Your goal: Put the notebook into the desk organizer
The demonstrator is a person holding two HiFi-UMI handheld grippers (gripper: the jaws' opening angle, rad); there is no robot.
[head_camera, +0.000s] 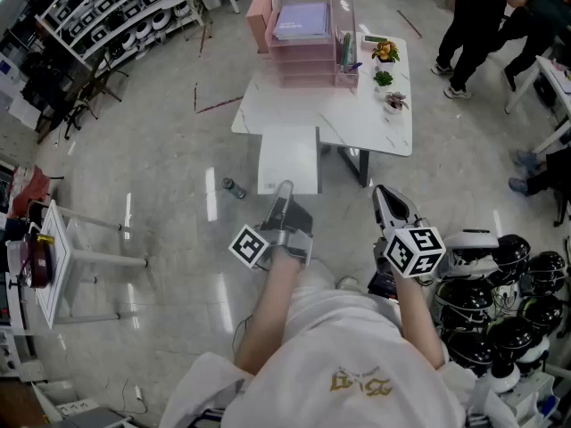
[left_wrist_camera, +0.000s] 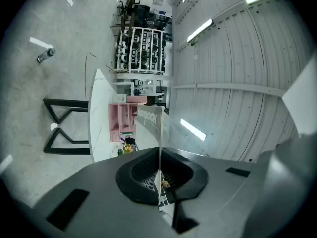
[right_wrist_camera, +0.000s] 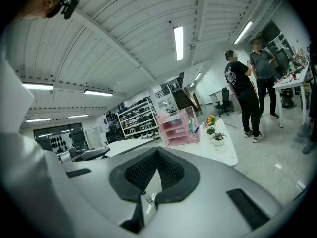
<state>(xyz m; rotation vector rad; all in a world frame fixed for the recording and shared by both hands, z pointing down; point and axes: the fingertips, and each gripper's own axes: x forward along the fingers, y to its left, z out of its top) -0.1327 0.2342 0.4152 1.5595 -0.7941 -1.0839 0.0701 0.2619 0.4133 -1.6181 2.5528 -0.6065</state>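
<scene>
A white notebook (head_camera: 288,157) is held out flat in front of me, short of the white table (head_camera: 357,119). My left gripper (head_camera: 284,191) is shut on its near edge. In the left gripper view the notebook (left_wrist_camera: 159,128) stands edge-on between the shut jaws of the left gripper (left_wrist_camera: 160,151). The pink desk organizer (head_camera: 308,52) stands at the far side of the table, with a purple book (head_camera: 301,20) on top. My right gripper (head_camera: 382,194) hangs to the right, shut and empty. In the right gripper view the right gripper (right_wrist_camera: 157,150) points toward the organizer (right_wrist_camera: 178,128).
Small potted plants (head_camera: 385,65) stand to the right of the organizer. A bottle (head_camera: 234,188) lies on the floor left of the table. Black and white helmets (head_camera: 500,283) are piled at my right. People (head_camera: 482,25) stand at the far right. A small white table (head_camera: 53,270) is at my left.
</scene>
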